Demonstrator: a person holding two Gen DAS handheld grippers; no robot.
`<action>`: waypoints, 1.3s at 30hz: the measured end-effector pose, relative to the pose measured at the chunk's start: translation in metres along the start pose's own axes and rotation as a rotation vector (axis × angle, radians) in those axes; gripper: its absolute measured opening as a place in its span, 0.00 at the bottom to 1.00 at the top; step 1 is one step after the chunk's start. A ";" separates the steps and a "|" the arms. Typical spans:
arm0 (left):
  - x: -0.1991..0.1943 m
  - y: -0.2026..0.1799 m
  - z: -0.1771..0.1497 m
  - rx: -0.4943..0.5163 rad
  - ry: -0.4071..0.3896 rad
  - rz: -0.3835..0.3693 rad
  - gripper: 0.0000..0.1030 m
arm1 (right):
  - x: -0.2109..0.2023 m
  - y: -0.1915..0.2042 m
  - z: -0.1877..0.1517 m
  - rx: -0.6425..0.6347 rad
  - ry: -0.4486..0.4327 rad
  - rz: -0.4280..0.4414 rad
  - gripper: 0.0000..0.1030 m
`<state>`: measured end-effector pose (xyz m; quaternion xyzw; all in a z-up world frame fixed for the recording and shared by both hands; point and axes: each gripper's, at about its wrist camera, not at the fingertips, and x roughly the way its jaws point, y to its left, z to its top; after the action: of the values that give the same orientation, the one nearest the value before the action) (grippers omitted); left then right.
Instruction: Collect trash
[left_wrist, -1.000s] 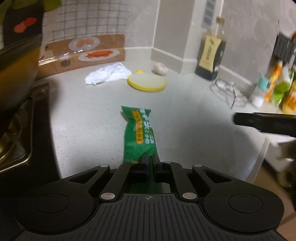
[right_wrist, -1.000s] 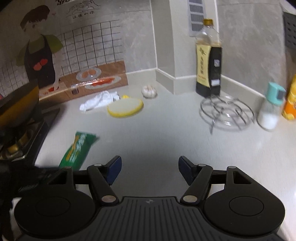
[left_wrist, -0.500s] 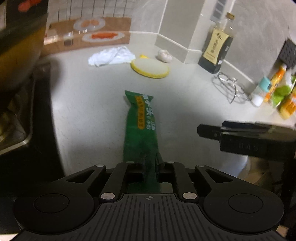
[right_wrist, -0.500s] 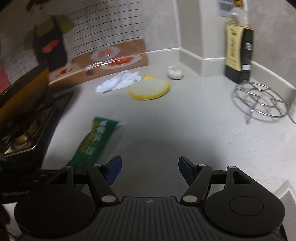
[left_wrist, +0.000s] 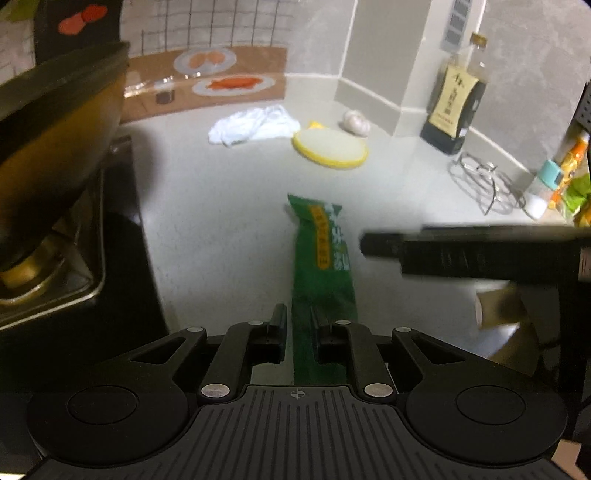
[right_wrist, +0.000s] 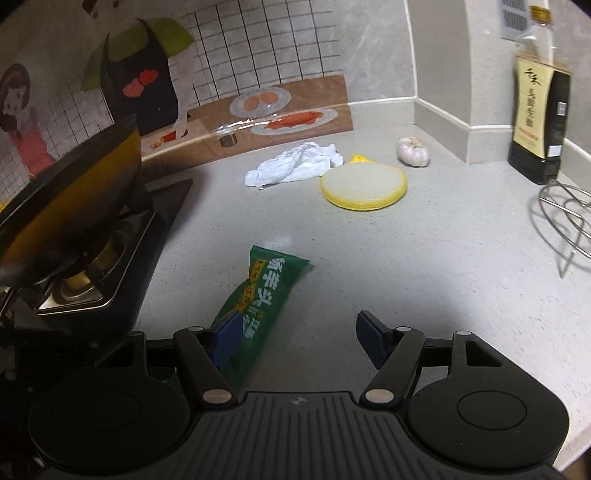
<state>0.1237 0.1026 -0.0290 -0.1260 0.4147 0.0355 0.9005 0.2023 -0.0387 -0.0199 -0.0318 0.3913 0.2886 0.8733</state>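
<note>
The long green plastic snack wrapper with yellow lettering (left_wrist: 322, 254) lies flat on the pale speckled countertop (left_wrist: 229, 206), its near end between the fingers of the left gripper (left_wrist: 298, 325). A second earlier that end was pinched tight; the jaws have just been opening, and a slim gap is now seen at the left pad, so the wrapper appears to have been let go or nearly so. The right gripper (right_wrist: 297, 332) has been swung in from the right, jaws spread wide and empty, its left finger now over the wrapper's near half. This is judged to be a handover or a re-grip, with the wrapper not yet collected.

Further back, a crumpled white paper tissue (right_wrist: 295, 164) and a round yellow-rimmed pad (right_wrist: 364, 186) are seen just beside each other, a garlic bulb (right_wrist: 413, 151) close behind them. No bin or bag for the trash can be made out in either view. The only vessel present is the dark wok with an amber outside (right_wrist: 70, 199) on the gas burner at the left; its inside is hidden.
</note>
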 end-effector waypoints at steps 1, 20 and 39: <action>0.004 -0.002 -0.001 0.014 0.013 0.002 0.16 | 0.002 0.002 0.003 0.000 0.003 0.006 0.67; 0.018 -0.032 -0.010 0.245 0.017 0.075 0.17 | 0.039 0.002 0.004 -0.007 0.134 0.026 0.23; 0.011 -0.029 -0.006 0.094 0.014 -0.024 0.19 | -0.023 -0.039 -0.035 0.015 0.021 -0.114 0.26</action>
<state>0.1314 0.0727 -0.0348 -0.0887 0.4206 0.0042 0.9029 0.1877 -0.0924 -0.0340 -0.0505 0.4000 0.2350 0.8844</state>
